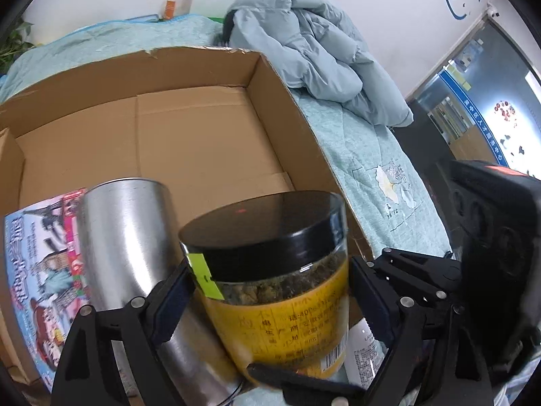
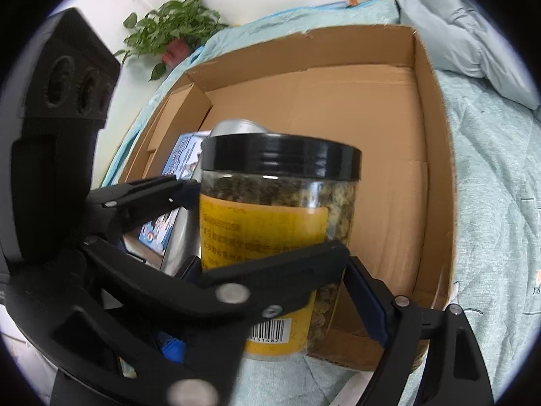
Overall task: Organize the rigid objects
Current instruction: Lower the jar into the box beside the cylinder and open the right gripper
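Both hand-held grippers are clamped on the same jar, a clear tub with a black lid and yellow label, full of dried greenish bits. The left hand-held gripper has its blue-padded fingers spread wide and pressed to the jar's sides just under the lid; the right hand-held gripper clasps it lower down, across the label. The jar hangs at the near wall of the open cardboard box, which sits on a bed under a pale green quilt, and it is just beside a silver tin that leans inside the box against a colourful printed box. The likeliest mishap, as I judge it, is the jar's base knocking the tin, which already tilts and could topple. The round, smooth wall could also twist in the pads if one hand lets go before the jar is seated. Whether the base has cleared the cardboard rim cannot be told; catching there would tip it.
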Tool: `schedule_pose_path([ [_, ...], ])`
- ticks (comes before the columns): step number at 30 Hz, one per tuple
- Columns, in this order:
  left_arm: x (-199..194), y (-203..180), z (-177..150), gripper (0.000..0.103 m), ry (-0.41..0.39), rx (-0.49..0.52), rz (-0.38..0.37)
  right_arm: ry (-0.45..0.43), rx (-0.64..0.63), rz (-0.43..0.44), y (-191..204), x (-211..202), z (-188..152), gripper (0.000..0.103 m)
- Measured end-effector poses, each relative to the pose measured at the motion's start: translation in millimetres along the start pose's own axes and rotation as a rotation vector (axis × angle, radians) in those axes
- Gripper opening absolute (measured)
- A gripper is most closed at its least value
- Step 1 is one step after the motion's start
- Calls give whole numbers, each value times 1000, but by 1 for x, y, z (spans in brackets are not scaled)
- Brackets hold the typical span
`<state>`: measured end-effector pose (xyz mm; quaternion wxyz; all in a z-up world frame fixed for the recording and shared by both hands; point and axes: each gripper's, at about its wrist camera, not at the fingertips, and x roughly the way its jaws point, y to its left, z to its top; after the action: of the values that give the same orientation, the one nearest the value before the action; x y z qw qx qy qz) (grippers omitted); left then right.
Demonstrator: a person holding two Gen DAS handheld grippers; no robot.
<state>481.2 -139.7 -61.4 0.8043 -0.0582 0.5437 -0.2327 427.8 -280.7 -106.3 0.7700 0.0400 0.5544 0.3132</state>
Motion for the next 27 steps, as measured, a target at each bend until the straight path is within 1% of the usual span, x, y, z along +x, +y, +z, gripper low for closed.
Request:
schedule_pose_path([
  [2, -11, 4, -5, 86, -29, 1, -4, 25, 21, -8, -3, 7, 1, 84],
  [5, -30, 11, -12, 87, -87, -6, 88, 54, 54, -36, -10, 20, 3, 84],
  [8, -46, 20, -26, 87, -112, -28, 100, 56, 67, -74, -9, 27, 3, 85],
  [11, -71, 20, -48, 87, -186, -11, 164, 48, 70, -106, -6, 32, 1, 87],
  [12, -81, 18, -58, 87, -219, -4, 195, 32, 62, -128, -3, 32, 0, 88],
  [14, -100, 11, -77, 89, -285, 20, 243, -33, 34, -184, 4, 28, -7, 88],
  [15, -108, 7, -85, 92, -314, 30, 274, -59, 16, -198, 8, 22, -13, 89],
  [16, -116, 1, -96, 95, -350, 45, 314, -101, -2, -215, 15, 14, -19, 95],
  [17, -124, -4, -105, 98, -381, 57, 343, -174, -26, -225, 26, 0, -32, 99],
  [18, -133, -11, -118, 102, -422, 70, 377, -223, -38, -240, 32, -7, -39, 102],
  [19, -140, -16, -129, 102, -459, 79, 402, -291, -51, -282, 41, -21, -53, 102],
  [20, -146, -23, -141, 102, -497, 88, 423, -337, -56, -321, 46, -30, -64, 102],
  [22, -153, -33, -158, 102, -529, 94, 436, -414, -50, -381, 53, -47, -90, 102],
  [24, -156, -42, -174, 102, -550, 84, 425, -463, -48, -434, 59, -58, -117, 102],
  [26, -158, -51, -191, 102, -551, 98, 415, -486, -53, -493, 64, -60, -135, 102],
  [27, -158, -55, -196, 102, -538, 107, 419, -492, -60, -510, 66, -61, -143, 102],
])
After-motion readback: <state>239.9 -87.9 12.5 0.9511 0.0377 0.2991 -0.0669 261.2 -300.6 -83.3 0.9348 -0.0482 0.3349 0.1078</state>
